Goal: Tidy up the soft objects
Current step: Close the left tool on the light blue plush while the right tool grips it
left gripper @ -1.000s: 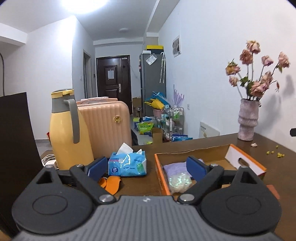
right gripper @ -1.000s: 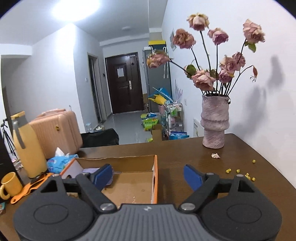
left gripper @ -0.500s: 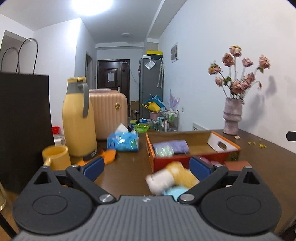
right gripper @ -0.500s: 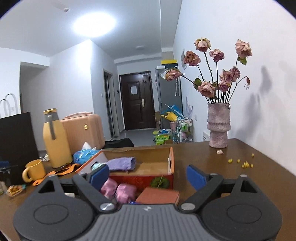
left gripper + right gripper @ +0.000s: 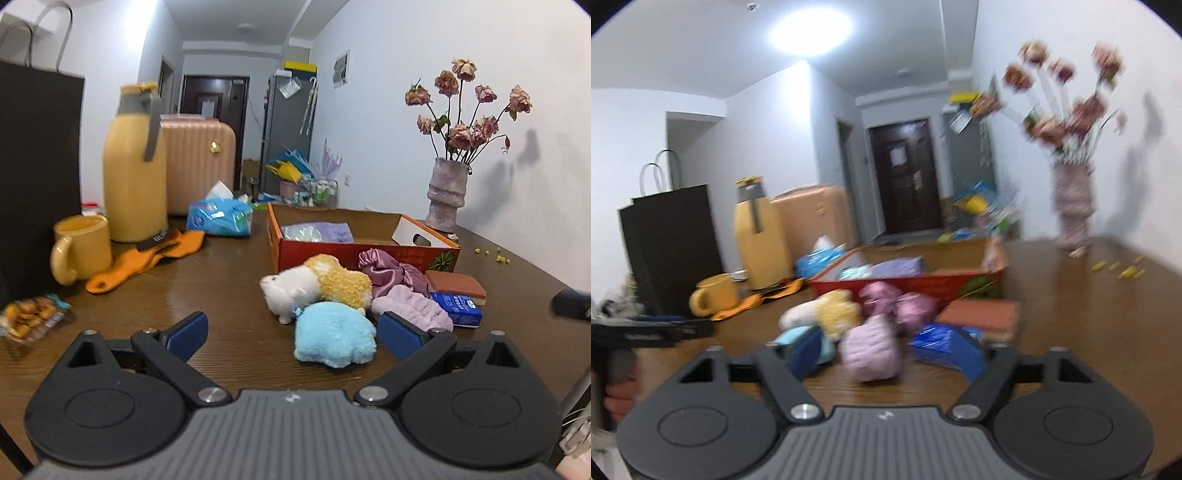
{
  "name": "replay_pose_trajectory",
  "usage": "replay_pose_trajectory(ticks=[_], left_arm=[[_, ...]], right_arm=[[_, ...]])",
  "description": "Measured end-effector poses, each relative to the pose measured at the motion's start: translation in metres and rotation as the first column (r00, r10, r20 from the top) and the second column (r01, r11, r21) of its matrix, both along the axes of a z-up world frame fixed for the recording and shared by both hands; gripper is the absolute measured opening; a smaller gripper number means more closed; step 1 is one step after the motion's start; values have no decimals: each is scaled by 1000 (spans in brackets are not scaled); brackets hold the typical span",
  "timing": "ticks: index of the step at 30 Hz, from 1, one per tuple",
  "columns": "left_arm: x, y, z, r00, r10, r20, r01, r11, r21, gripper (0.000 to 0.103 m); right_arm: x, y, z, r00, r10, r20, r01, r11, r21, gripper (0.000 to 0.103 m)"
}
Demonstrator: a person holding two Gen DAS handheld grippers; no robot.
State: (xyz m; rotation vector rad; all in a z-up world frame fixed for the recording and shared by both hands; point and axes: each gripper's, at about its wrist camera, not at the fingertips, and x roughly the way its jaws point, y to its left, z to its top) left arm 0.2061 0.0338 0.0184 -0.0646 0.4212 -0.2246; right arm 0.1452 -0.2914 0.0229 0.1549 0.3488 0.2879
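A pile of soft things lies on the brown table in front of an orange cardboard box (image 5: pixel 369 254): a white and yellow plush toy (image 5: pixel 317 284), a light blue plush (image 5: pixel 334 334), shiny purple cloth (image 5: pixel 391 273) and a lilac padded piece (image 5: pixel 410 306). The box holds a lilac cloth (image 5: pixel 317 232). My left gripper (image 5: pixel 293 334) is open and empty, just short of the blue plush. My right gripper (image 5: pixel 886 350) is open and empty, close before the lilac piece (image 5: pixel 873 347); its view is blurred.
A yellow thermos (image 5: pixel 135 166), a yellow mug (image 5: pixel 79 249), an orange sock (image 5: pixel 147 258) and a blue tissue pack (image 5: pixel 219 216) stand at the left. A black paper bag (image 5: pixel 37 166) is at far left. A brown sponge (image 5: pixel 456 284), a blue packet (image 5: pixel 458 308) and a flower vase (image 5: pixel 445 195) are at the right.
Both grippers have pulled back from over the box towards the table's near side, so the pile of soft things has come into view. Both stay open.
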Motion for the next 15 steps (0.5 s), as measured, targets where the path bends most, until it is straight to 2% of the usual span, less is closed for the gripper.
replay_pose_trajectory(ticks=[2,4,8,11,15], left_arm=[[15,-1,-8,999,-14,-39,13,1000,-21,90],[35,-1,-16,995,-25,-97,20,999,-46,75],[77,8,-28,980,-59,-192,34,991,-132,67],[100,12,-35,966,-109,-233,65,980,-186,61],[124,19,-48,932,-186,-310,98,955,-280,49]], right_arm=[[18,13,-9,996,66,-57,-64,997,50,58],[38,31,-21,988,101,-116,-94,993,64,53],[77,65,-39,971,143,-193,-132,989,71,46],[105,81,-47,959,161,-232,-138,984,113,44],[137,98,-56,947,158,-280,-120,982,147,44]])
